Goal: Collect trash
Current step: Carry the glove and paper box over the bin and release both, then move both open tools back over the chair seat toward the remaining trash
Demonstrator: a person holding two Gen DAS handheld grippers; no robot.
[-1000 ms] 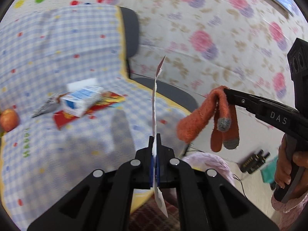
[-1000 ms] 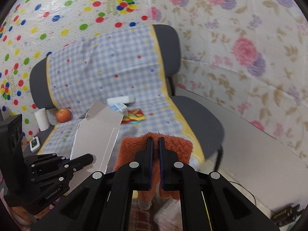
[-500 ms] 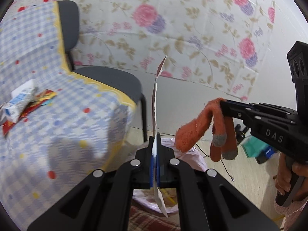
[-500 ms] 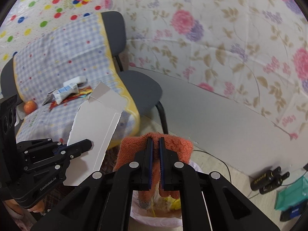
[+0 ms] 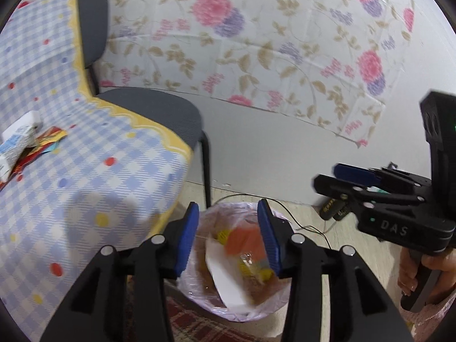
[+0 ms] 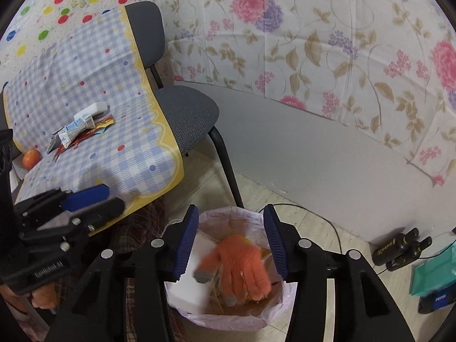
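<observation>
The orange glove (image 5: pixel 242 238) and white card (image 5: pixel 225 273) in the bin are just motion blur in the left view. Box (image 5: pixel 14 139) on the chair is cut off at the edge, label unreadable

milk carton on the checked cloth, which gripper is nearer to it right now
Left. The left gripper hangs by the checked cloth's front edge, on the milk carton's side of the bin. The right gripper is open over the bin, farther away.

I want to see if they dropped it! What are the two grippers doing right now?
Left gripper: open, holding nothing.
Right gripper: open, holding nothing; the orange glove lies in the trash bin.
</observation>
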